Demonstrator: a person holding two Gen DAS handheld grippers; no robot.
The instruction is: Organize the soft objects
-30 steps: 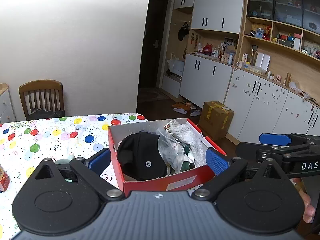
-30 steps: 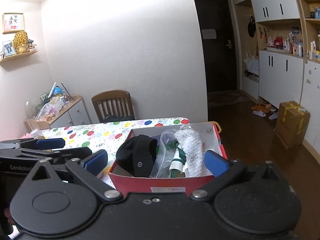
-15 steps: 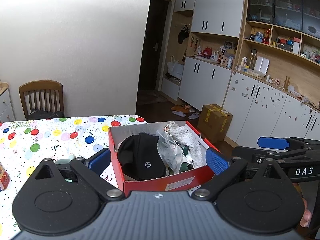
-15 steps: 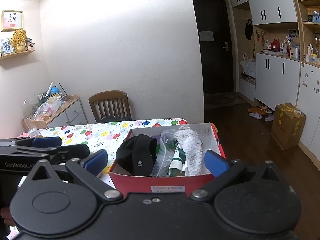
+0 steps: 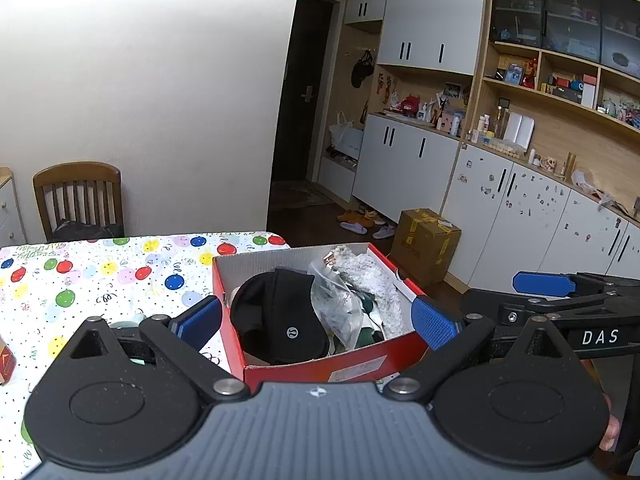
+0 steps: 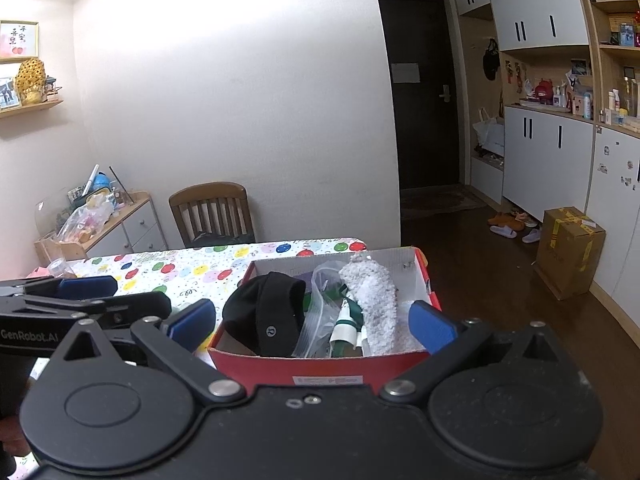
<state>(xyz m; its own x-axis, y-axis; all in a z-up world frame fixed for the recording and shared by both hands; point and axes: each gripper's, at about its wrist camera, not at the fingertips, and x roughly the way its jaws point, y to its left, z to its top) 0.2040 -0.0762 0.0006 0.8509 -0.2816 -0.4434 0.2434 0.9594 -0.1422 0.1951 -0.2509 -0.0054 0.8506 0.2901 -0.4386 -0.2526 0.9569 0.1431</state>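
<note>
your left tongs: spread wide, empty, hovering before the box
your right tongs: spread, empty
red box: on tabletop corner
inside: black cap, plastic bag, white fuzzy sock
far: chair

This is a lived-in home, a dining corner opening onto an entry hall. The counter wears a balloon-print party cloth, with a wooden chair behind it against the wall. Right of the counter stand white cabinets under cluttered wooden shelves; beyond it, slippers lie near the dark front door.
</note>
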